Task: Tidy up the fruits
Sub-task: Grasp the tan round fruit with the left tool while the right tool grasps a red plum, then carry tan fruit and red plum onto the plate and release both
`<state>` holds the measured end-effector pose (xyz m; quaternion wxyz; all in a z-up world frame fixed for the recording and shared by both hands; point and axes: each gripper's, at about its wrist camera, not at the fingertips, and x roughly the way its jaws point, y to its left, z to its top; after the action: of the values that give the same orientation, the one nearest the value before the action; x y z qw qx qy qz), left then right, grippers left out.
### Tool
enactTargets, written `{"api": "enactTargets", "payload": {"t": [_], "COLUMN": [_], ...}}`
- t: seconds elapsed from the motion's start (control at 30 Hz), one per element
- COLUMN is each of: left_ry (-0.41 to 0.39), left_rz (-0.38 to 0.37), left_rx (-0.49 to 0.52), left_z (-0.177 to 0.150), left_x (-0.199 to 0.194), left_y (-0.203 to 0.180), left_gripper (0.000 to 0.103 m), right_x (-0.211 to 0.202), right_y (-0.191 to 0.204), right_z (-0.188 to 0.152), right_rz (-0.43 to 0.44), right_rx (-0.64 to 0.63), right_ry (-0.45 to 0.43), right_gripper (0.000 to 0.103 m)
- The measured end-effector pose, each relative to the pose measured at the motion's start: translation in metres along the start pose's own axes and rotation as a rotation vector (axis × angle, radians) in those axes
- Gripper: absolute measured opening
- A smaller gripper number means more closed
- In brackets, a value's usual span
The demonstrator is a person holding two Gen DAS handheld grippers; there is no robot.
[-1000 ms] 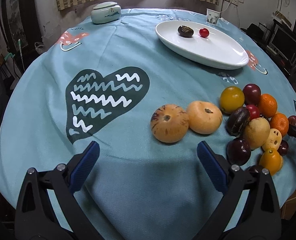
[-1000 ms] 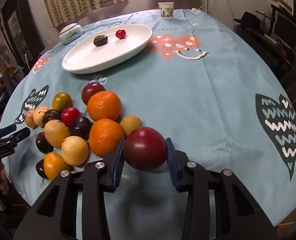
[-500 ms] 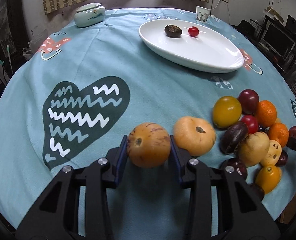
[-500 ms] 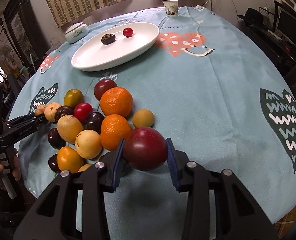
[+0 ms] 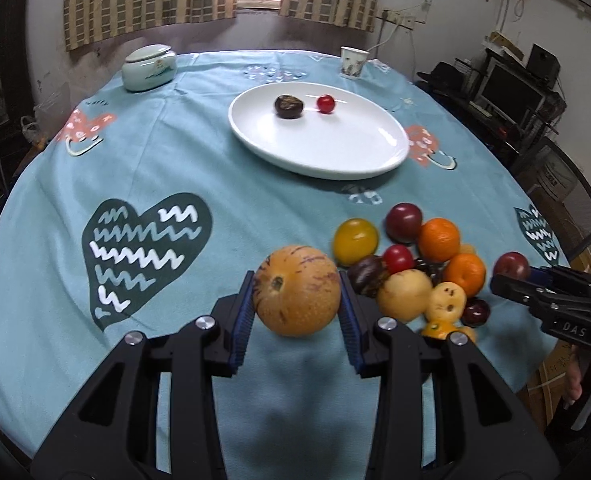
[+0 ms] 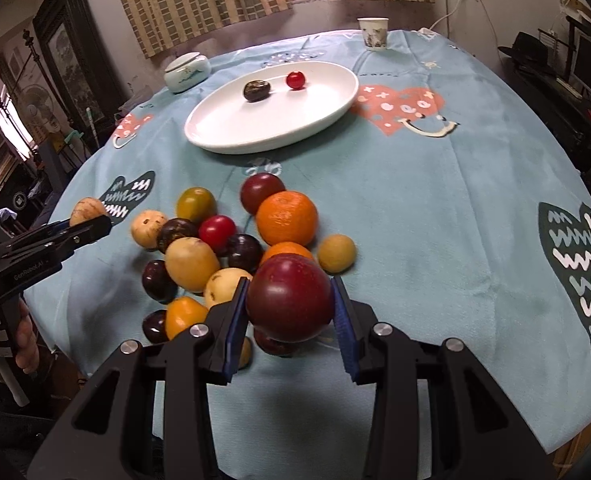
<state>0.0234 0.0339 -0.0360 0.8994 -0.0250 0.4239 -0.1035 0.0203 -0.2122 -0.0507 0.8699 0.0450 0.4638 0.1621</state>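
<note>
2 grippers each pinch a fruit above the near tablecloth (image 5: 223, 168): left gripper (image 5: 297, 312) a speckled tan melon (image 5: 297, 290), right gripper (image 6: 289, 312) a dark red plum (image 6: 289, 298). Beyond lies the fruit pile (image 6: 231, 240); farther, a white plate (image 6: 271, 120) holds 2 small fruits.

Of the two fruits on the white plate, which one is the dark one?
The dark brown fruit, wrinkled and dull, left of the small shiny red cherry tomato on the white plate.
</note>
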Motion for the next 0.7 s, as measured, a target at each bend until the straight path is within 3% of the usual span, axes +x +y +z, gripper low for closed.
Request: {"api": "enactTargets", "payload": {"t": [0.4, 0.57, 0.7], "left_ry": [0.02, 0.04, 0.072], "left_rz": [-0.021, -0.017, -0.007], "left_rx": [0.052, 0.08, 0.077], "left_z": [0.038, 0.079, 0.126], "left_x": [0.016, 0.038, 0.07], "left_y": [-0.008, -0.004, 0.008], "left_gripper": [0.039, 0.039, 0.04], "right_x": [0.015, 0.03, 0.054], "right_y": [0.007, 0.012, 0.021], "right_z": [0.034, 0.066, 0.117], "right_rz": [0.014, 0.011, 0.027], "right_rx": [-0.053, -0.094, -0.18], "right_ry": [0.0, -0.006, -0.007], "right_gripper": [0.04, 0.04, 0.04]}}
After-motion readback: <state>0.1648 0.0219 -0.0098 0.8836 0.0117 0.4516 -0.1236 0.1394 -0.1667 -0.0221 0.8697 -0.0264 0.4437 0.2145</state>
